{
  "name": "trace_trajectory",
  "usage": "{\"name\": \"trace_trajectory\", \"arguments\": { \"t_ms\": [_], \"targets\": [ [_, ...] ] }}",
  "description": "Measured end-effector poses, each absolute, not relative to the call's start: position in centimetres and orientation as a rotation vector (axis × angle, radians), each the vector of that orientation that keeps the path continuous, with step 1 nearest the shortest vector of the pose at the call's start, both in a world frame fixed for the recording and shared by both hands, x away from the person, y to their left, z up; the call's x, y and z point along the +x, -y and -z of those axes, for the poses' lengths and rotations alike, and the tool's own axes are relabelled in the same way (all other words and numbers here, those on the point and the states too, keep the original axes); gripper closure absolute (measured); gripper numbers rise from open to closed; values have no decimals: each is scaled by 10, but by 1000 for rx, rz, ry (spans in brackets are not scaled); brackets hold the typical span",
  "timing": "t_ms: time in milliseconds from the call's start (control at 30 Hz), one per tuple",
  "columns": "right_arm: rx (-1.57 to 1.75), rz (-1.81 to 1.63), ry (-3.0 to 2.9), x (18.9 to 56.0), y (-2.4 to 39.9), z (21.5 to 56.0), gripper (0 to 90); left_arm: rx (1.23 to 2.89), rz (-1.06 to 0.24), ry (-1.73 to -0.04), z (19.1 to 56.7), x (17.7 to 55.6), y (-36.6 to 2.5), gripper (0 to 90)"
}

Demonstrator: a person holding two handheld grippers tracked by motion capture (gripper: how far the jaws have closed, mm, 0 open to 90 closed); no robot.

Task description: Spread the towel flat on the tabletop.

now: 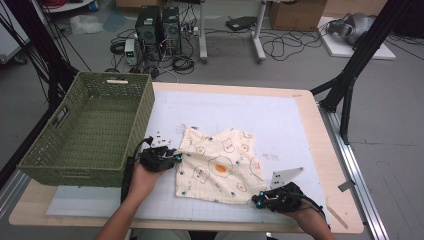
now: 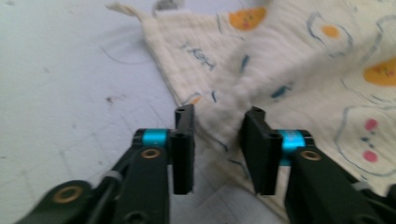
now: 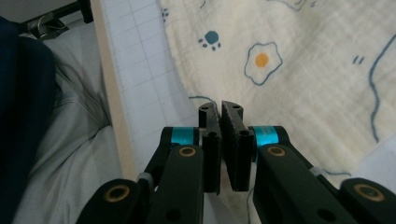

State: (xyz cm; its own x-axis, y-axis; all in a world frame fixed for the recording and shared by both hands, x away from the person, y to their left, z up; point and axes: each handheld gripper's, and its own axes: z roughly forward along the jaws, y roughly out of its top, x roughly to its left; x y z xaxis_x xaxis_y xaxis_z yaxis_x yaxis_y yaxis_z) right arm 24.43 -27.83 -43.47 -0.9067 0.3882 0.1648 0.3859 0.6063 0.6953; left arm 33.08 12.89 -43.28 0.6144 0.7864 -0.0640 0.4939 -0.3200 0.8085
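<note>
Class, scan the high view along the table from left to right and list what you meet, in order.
Green woven plastic basket → left claw → cream muslin cloth printed with fried eggs → right claw.

A cream cloth (image 1: 217, 165) printed with fried eggs, little bear faces and blue paw marks lies spread flat on the white gridded mat of the table (image 1: 310, 125), nearer the front edge than the back and roughly midway between the left and right edges. It sits skewed to the mat's lines. Its back left corner ends in a small loose tag, and its surface is lightly rumpled.
</note>
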Motion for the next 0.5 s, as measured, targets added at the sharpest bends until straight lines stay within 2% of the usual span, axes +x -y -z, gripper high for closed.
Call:
{"name": "trace_trajectory", "arguments": {
  "t_ms": [100,300,500],
  "targets": [
    [740,-1285,-2683,244,285,425,706,1941,-458,-1013,430,331,-132,601],
    [846,-1327,-2509,258,283,412,568,1873,-476,-1001,426,330,-132,598],
    [922,-1162,-2481,292,254,426,534,1866,-488,-1009,422,332,-133,605]
  ]
}}
